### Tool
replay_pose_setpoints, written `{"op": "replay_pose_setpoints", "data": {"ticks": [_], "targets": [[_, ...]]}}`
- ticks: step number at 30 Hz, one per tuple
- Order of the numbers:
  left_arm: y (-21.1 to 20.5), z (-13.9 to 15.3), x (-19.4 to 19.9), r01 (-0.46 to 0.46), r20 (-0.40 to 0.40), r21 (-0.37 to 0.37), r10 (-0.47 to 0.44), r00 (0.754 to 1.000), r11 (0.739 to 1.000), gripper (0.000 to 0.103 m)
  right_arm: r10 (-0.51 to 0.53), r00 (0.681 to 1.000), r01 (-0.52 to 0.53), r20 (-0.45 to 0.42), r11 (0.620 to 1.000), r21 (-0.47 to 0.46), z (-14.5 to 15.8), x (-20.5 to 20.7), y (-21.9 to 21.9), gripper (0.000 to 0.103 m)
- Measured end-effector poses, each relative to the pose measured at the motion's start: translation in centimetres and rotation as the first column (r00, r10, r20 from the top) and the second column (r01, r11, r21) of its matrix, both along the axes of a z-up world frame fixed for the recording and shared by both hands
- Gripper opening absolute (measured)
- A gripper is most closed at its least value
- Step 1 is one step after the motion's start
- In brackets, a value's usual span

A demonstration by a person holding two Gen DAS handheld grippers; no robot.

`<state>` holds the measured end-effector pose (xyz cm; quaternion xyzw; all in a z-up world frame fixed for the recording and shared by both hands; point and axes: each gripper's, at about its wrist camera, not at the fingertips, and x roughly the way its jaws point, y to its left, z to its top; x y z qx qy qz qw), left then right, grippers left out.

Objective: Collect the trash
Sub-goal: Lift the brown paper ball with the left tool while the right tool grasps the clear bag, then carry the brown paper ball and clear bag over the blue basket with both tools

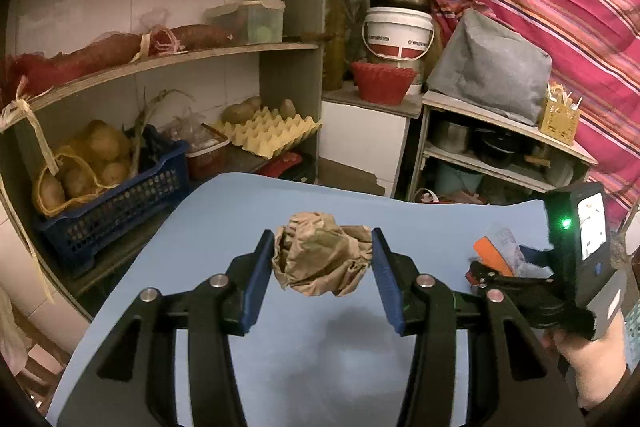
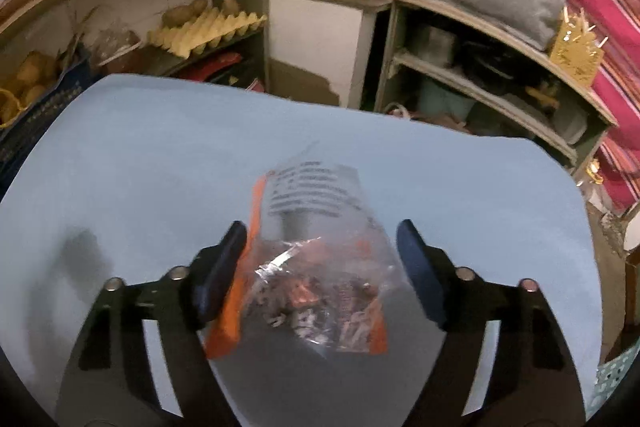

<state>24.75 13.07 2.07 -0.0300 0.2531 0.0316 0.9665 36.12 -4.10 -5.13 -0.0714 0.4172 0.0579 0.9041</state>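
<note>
You are holding the crumpled brown paper ball (image 1: 320,253) pinched in the left tongs (image 1: 323,267). The right tongs (image 2: 320,267) are spread around the clear orange-edged plastic wrapper (image 2: 308,267) near the desk's (image 2: 140,155) right edge; close squarely on its bunched middle.

so behind the blue table (image 1: 224,211) there's a wooden shelf unit (image 1: 288,75) holding a yellow egg tray (image 1: 268,131) with potatoes, a blue crate (image 1: 120,203) of spuds left of it, and off to the right a red basket (image 1: 382,83) under a white bucket (image 1: 398,33)
</note>
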Motion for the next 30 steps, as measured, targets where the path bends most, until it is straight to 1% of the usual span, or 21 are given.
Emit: {"op": "replay_pose_setpoints", "data": {"ticks": [2,4,5,8,10,11,16,21,25,28,30], "targets": [[-0.1,0.1,-0.1,-0.001,0.004,0.002,0.001,1.000,1.000,0.048,0.003,1.000,-0.003,-0.001,1.000,0.004,-0.1,0.0,-0.2,0.069],[-0.1,0.2,0.0,-0.002,0.007,0.005,0.002,1.000,1.000,0.048,0.004,1.000,-0.004,0.000,1.000,-0.004,-0.1,0.0,-0.4,0.062],[-0.1,0.2,0.0,-0.002,0.008,0.006,0.002,1.000,1.000,0.048,0.008,1.000,-0.008,0.002,1.000,-0.014,-0.1,0.0,-0.5,0.057],[0.0,0.3,0.0,-0.008,0.003,-0.003,0.008,1.000,1.000,0.048,0.017,1.000,-0.017,0.015,1.000,-0.009,0.2,-0.3,-1.2,0.049],[-0.2,0.5,0.0,-0.008,0.004,-0.009,0.008,1.000,1.000,0.048,0.020,1.000,-0.020,0.019,1.000,0.011,0.5,-0.5,-1.8,0.040],[-0.4,0.6,0.0,-0.008,0.007,-0.005,0.008,1.000,1.000,0.048,0.020,0.999,-0.020,0.029,1.000,0.022,0.9,-0.9,-2.3,0.032],[-1.7,0.6,-0.5,0.006,0.008,0.022,-0.006,1.000,1.000,0.048,0.024,0.996,-0.028,0.083,0.998,0.048,3.4,-3.9,-4.5,0.031],[-4.2,0.3,-1.4,0.034,0.010,0.051,-0.035,0.999,0.998,0.048,0.016,0.994,-0.024,0.110,0.997,0.076,5.6,-8.6,-8.3,0.031],[-6.2,0.1,-2.5,0.068,0.013,0.059,-0.069,0.998,0.996,0.048,-0.003,0.995,-0.008,0.103,0.995,0.099,6.3,-12.7,-11.6,0.031],[-7.8,-0.3,-3.4,0.079,0.017,0.102,-0.081,0.997,0.992,0.048,-0.025,0.995,0.015,0.097,0.994,0.106,6.5,-15.7,-14.3,0.031],[-8.5,-0.5,-3.8,0.084,0.005,0.099,-0.085,0.996,0.991,0.048,-0.046,0.993,0.035,0.107,0.994,0.100,6.9,-17.7,-16.4,0.031]]}}
